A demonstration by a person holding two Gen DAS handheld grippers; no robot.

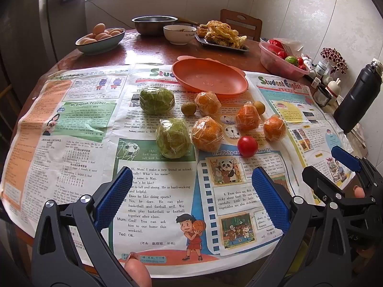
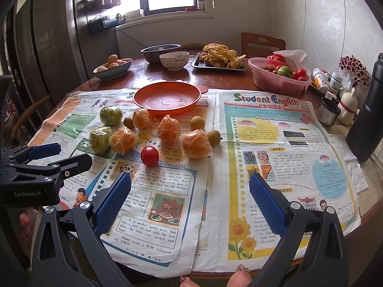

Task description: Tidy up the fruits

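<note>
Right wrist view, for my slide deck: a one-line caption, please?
Open right gripper hovers over newspaper before plastic-wrapped oranges, a red tomato and an empty orange plastic bowl.

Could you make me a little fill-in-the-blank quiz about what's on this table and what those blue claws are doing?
1. The orange plate holds ____ fruit so far.
2. The number of orange fruits wrapped in clear film is ____.
3. The single red tomato lies on the ____.
4. The left claw and the right claw are both ____, holding nothing.

Missing words: no; four; newspaper; open
</note>
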